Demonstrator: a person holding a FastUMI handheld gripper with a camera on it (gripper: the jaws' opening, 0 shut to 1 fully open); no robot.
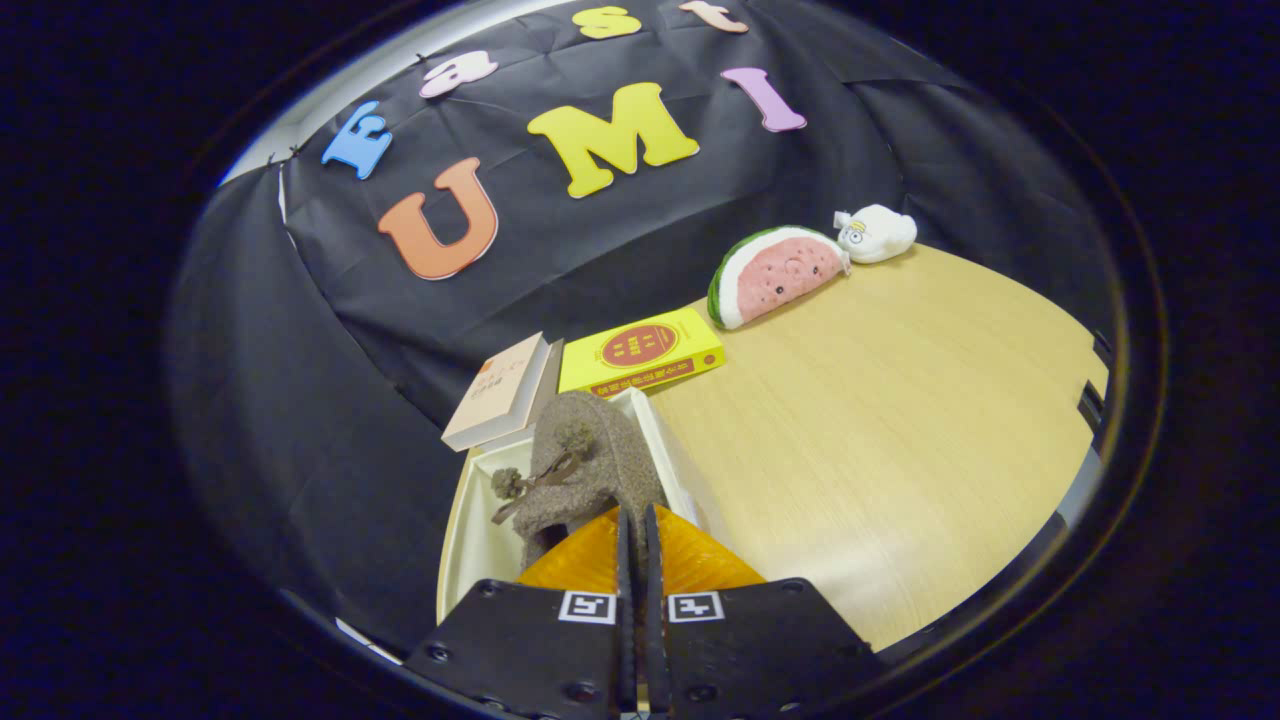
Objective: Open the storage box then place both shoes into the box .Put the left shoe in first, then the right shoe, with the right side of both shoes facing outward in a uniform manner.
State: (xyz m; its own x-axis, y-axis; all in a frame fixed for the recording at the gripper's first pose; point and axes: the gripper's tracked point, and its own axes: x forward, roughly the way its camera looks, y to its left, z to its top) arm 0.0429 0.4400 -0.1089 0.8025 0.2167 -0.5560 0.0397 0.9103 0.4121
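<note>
Shoe [590, 465] inside open white storage box [470, 540], gripper [636, 520] clenched on its heel

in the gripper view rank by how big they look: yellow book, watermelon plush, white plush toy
1. yellow book and watermelon plush: look about alike, and the book lies nearer, so unranked
2. white plush toy: clearly smallest

The gripper fingers pinch the shoe.

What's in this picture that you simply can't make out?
- Tool: fingers nearly together at the shoe's rim; whether they pinch it is hidden.
- Box: near end covered by the tool.
- Second shoe: hidden if it lies behind the first.
- Book cover: too small to read.
</note>
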